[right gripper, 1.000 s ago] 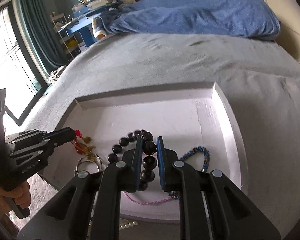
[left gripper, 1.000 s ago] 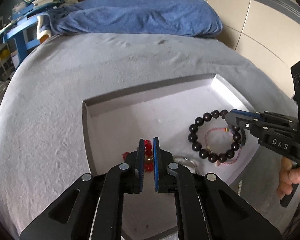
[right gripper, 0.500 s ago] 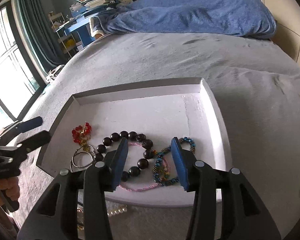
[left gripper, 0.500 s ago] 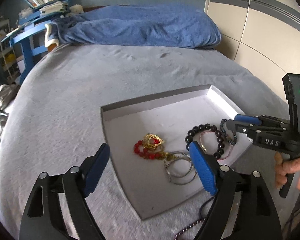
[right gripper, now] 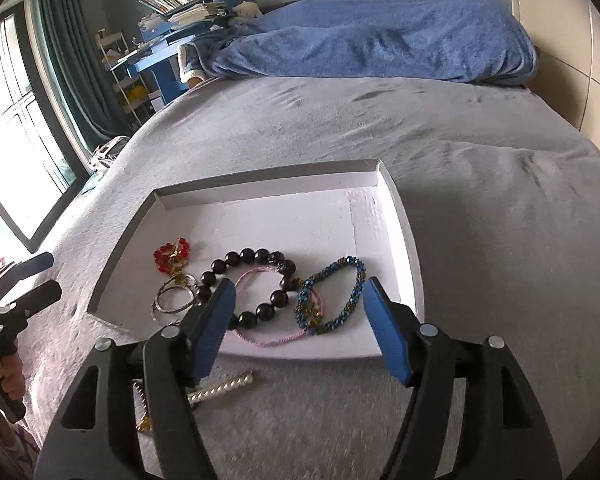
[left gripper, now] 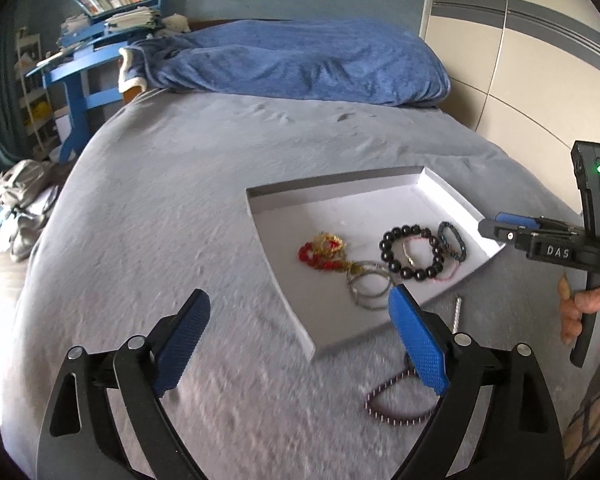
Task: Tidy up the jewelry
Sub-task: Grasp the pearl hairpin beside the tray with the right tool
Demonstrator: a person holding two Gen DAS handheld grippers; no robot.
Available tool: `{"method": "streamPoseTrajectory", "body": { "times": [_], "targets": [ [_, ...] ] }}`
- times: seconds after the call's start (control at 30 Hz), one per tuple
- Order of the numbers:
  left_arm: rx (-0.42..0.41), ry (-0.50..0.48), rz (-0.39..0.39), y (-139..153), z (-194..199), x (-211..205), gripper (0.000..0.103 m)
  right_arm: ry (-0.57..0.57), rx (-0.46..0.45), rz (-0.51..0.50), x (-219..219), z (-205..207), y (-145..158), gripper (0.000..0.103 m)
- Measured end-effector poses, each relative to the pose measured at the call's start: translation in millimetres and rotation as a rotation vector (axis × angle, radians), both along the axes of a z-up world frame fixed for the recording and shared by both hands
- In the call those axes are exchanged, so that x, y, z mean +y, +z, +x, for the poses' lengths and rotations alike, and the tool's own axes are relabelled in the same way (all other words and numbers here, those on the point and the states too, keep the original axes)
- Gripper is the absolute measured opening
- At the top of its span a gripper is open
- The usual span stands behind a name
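A white shallow tray [left gripper: 340, 200] [right gripper: 404, 240] lies on the grey bed. In it lie a red and gold bead piece [left gripper: 320, 250] [right gripper: 173, 254], silver rings [left gripper: 370, 288] [right gripper: 172, 302], a black bead bracelet [left gripper: 410, 252] [right gripper: 256, 284], a pink cord bracelet [right gripper: 268, 338] and a blue beaded bracelet [left gripper: 452, 240] [right gripper: 332, 296]. My left gripper [left gripper: 300, 340] is open and empty, pulled back over the bed before the tray's near corner. My right gripper [right gripper: 300, 328] is open and empty above the tray's near edge.
On the bed outside the tray lie a dark beaded bracelet [left gripper: 396, 404] and a pearl strand [right gripper: 220, 388] [left gripper: 456, 314]. A blue blanket [left gripper: 300, 60] [right gripper: 380, 40] lies at the bed's far end. A blue desk [left gripper: 80, 76] stands at the far left.
Both grippers opened and pulled back from the tray. The red bead piece and the black bracelet were let go and now lie in the tray.
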State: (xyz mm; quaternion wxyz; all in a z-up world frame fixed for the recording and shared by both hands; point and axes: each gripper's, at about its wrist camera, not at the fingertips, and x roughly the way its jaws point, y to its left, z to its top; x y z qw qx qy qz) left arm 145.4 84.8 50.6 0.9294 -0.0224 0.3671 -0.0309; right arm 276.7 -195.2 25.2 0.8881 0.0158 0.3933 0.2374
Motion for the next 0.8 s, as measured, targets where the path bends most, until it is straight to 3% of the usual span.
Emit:
{"method": "streamPoseTrajectory", "body": {
  "times": [0.3, 0.53, 0.8],
  "targets": [
    [0.017, -0.053, 0.016, -13.3, -39.6, -16.7, 0.090, 0.014, -0.009, -0.004, 2.6, -24.9, 3.9, 0.070],
    [0.072, -0.118, 0.051, -38.0, -45.3, -38.0, 0.090, 0.011, -0.010, 0.007, -3.8, -39.0, 5.1, 0.070],
    [0.097, -0.140, 0.028, -49.7, -41.0, -46.1, 0.090, 0.000, 0.006, 0.023, -10.8, -51.0, -4.0, 0.072]
  ]
}}
